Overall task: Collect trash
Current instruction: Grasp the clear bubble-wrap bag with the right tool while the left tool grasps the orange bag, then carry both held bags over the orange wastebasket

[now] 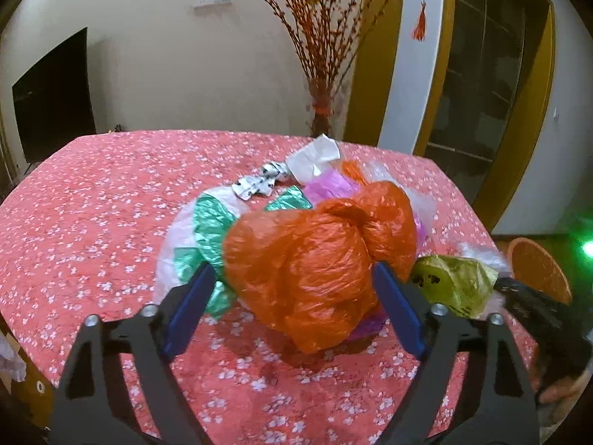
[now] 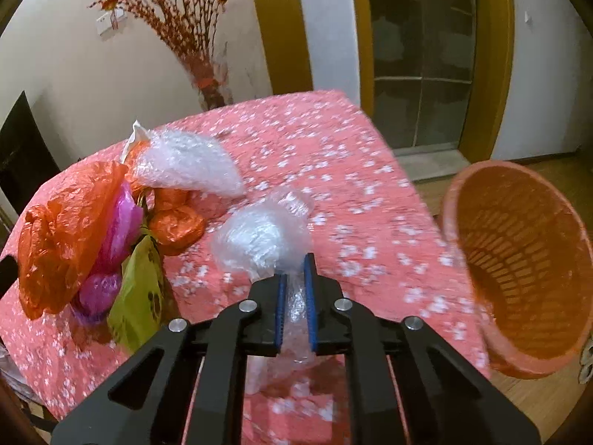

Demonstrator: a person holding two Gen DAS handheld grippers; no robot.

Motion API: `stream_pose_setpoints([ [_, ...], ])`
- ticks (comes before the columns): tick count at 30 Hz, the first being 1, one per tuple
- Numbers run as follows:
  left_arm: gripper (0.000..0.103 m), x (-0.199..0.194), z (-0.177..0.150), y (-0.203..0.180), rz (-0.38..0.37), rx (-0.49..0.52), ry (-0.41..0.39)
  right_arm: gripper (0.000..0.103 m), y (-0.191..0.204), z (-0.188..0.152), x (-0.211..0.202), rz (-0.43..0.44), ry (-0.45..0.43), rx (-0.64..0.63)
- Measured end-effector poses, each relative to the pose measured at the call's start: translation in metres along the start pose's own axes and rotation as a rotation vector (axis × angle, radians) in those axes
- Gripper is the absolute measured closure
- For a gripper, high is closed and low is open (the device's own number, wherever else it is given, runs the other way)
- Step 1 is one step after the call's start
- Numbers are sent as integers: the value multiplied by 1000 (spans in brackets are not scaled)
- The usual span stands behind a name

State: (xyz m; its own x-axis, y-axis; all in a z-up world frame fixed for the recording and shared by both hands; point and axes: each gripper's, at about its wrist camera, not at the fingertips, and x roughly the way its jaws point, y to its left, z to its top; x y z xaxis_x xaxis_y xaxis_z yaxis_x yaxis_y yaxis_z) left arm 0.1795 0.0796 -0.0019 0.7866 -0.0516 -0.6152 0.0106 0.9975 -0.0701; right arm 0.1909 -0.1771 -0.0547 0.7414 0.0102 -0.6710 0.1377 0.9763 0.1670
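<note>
Two grippers work over a pink flowered tablecloth [image 1: 92,222] strewn with plastic trash. Nearest in the left wrist view, the left gripper [image 1: 296,278] has its blue pads spread wide on either side of a crumpled orange bag [image 1: 318,259]; whether the pads touch the bag is unclear. Beneath the bag, toward 9 o'clock, lies a green-and-clear wrapper [image 1: 207,230], and at 3 o'clock a yellow bag [image 1: 452,282] with dark paw prints. Farther off, at 12 o'clock, sit a pink bag [image 1: 326,189], silver foil scraps [image 1: 259,181] and a white paper piece [image 1: 315,155].

In the right wrist view, the right gripper [image 2: 295,278] is nearly closed, its pads pinching a twisted tail of clear bubble wrap [image 2: 263,237] that bunches just ahead of the tips. A second bubble wrap wad [image 2: 185,163] lies farther out at 11 o'clock. At 3 o'clock, off the table edge, an orange slotted basket [image 2: 519,259] shows its open mouth. Dried red branches [image 2: 185,18] stand beyond the table.
</note>
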Motion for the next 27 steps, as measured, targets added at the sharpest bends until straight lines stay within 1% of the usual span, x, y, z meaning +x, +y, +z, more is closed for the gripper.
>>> stream_pose_setpoints([
  [2, 27, 7, 0, -2, 4, 7, 17, 93, -7, -1, -6, -6, -14, 7],
  [4, 31, 13, 0, -4, 1, 10, 37, 93, -11, -1, -11, -10, -20, 8],
  [6, 43, 22, -1, -6, 6, 12, 64, 93, -14, -3, -15, -11, -22, 9],
  [8, 70, 28, -2, -6, -20, 9, 85, 93, -15, -4, -18, -10, -24, 8],
  [10, 75, 28, -2, -6, -39, -2, 90, 93, -15, -5, -19, -16, -32, 4],
  [11, 78, 24, -1, -6, -46, -4, 79, 93, -15, -6, -21, -17, -36, 2],
  [16, 85, 9, 5, -7, -73, -8, 40, 93, -19, -4, -34, -11, -62, 14],
  [23, 86, -13, 21, -18, -94, -3, -21, 93, -29, 1, -55, -21, -107, 27],
  [27, 86, -27, 30, -34, -114, 8, -56, 93, -41, 3, -68, -35, -134, 45],
])
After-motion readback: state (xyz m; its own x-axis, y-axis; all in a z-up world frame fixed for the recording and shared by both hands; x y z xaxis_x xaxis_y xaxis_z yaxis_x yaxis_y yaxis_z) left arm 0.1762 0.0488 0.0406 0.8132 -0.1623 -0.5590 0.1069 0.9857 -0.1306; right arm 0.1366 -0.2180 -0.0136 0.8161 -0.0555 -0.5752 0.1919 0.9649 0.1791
